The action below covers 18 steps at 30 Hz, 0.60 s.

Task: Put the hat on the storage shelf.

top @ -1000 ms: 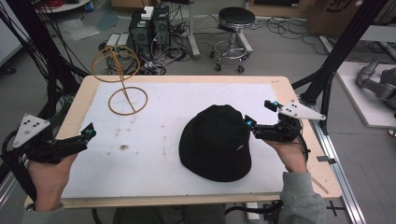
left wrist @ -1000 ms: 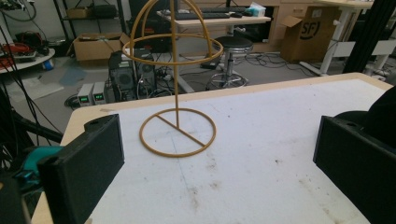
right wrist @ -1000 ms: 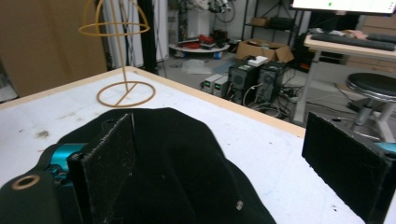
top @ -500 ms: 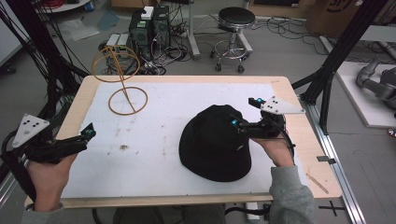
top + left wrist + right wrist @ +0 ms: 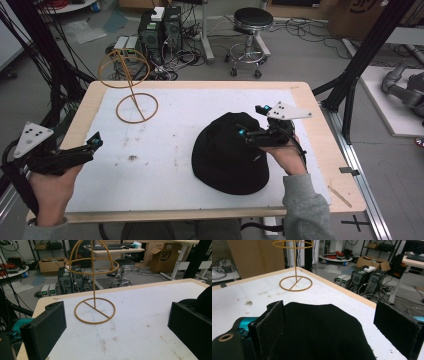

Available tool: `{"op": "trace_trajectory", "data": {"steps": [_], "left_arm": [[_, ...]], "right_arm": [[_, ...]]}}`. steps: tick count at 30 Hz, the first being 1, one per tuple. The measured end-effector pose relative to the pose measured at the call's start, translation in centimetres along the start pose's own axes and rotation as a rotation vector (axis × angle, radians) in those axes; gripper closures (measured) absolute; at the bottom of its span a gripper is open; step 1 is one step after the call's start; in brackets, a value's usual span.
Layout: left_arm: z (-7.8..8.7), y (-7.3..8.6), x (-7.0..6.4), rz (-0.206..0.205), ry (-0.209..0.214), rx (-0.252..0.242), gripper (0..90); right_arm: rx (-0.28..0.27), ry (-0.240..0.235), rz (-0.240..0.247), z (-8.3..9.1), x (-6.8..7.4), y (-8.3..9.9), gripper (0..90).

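With wide-spread fingers, the right gripper (image 5: 250, 131) hangs over the black cap (image 5: 227, 155) lying near the wire hat stand (image 5: 131, 85), apparently about to grip it, while the left gripper (image 5: 92, 145), equally wide, waits farther off.

**Black cloth between spread jaws, wire stand beyond**

The right claw (image 5: 329, 322) stands with its two black jaws wide apart, one rising at lower left, the other at the right edge. Between them lies a black fabric cap (image 5: 319, 332) on the white-topped counter with a pale wooden rim (image 5: 352, 293). Beyond the cap, well apart from it, a yellow wire stand with a ring base and an upright stem (image 5: 295, 283) rests on the counter. Left of the stand's base, a dark smudge (image 5: 248, 303) marks the white surface. Past the counter's rim, beyond the stand, black computer towers (image 5: 365, 277) sit on the floor.
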<state>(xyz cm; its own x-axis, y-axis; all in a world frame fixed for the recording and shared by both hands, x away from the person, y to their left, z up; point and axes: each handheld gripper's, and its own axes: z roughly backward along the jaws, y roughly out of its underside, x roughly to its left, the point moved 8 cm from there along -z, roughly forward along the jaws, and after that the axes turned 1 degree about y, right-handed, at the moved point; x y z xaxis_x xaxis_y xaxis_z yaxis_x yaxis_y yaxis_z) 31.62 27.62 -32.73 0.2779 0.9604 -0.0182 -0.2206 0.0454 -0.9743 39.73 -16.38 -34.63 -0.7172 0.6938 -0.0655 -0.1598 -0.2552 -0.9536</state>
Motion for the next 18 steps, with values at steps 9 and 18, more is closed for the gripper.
{"op": "trace_trajectory", "data": {"steps": [9, 18], "left_arm": [[0.0, 0.0, 0.1, 0.003, -0.002, -0.002, 2.1], [0.1, -0.1, 0.3, 0.002, -0.003, -0.004, 2.2]], "right_arm": [[0.012, -0.027, 0.023, -1.1, 0.7, 0.0, 10.2], [0.042, -0.063, 0.043, -2.1, 1.4, 0.2, 18.0]]}}
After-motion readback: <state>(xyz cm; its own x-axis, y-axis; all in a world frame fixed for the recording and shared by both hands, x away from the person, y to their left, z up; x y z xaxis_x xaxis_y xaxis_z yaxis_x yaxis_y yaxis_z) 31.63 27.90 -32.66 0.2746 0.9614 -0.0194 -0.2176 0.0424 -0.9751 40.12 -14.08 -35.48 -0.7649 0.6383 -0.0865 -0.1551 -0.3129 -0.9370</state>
